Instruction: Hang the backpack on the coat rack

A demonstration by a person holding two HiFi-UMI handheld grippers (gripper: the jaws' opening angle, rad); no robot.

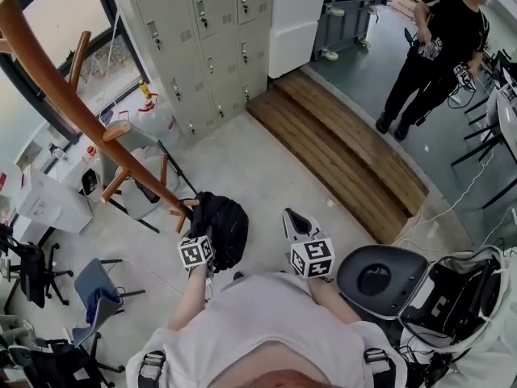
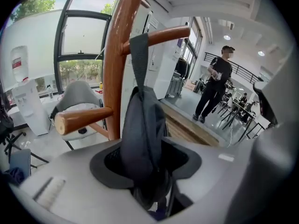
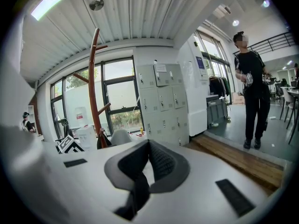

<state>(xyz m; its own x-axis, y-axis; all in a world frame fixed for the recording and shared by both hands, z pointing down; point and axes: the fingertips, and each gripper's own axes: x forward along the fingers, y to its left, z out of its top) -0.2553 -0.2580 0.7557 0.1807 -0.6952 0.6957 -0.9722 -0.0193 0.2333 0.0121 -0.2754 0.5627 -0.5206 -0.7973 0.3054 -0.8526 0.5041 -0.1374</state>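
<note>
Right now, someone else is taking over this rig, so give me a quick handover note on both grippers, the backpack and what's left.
Left gripper: shut on the backpack, close to the coat rack.
Right gripper: jaws together, empty, off to the backpack's side.
Backpack: its strap lies over an upper peg.
Done: the strap appears hooked on.
Left: probably open the left gripper and check that the backpack hangs.

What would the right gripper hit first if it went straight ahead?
Probably the grey lockers, dead ahead of the right gripper; nothing nearer shows in that line, though depth is unclear.
</note>
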